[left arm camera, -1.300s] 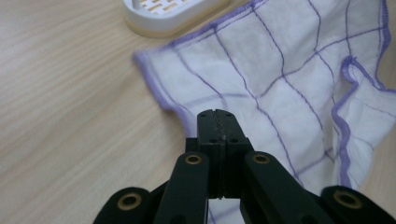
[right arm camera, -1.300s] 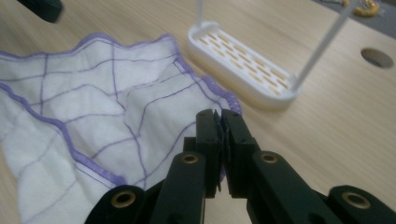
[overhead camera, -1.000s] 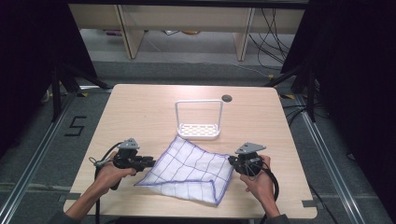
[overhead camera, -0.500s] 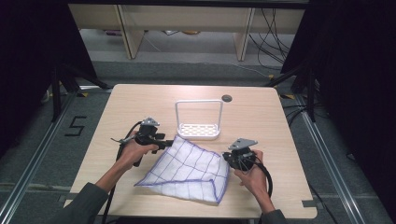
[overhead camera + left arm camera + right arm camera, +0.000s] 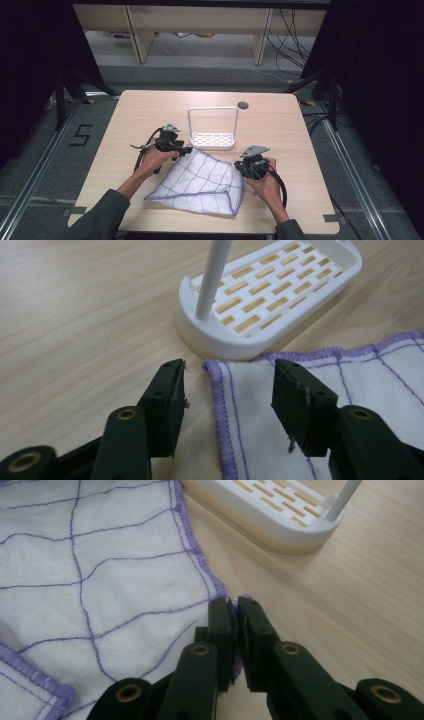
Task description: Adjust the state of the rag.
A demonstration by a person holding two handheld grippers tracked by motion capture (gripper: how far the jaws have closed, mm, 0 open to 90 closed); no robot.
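**Cloth fold: one corner held, one to grab**

The cloth (image 5: 200, 185) lies mid-frame on the bench (image 5: 125, 115), partly folded. The right claw (image 5: 236, 605) pinches its edge; the left claw (image 5: 227, 390), jaws just opening, straddles the far corner, ungripped.

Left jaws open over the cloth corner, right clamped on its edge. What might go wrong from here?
1. The left gripper has its jaws open astride the corner of the white cloth with purple stitching; closing now may catch only the hem and slip.
2. That corner lies against the white slotted plastic rack; a lift could nudge it.
3. The right gripper pinches just the edge; a pull may free it.
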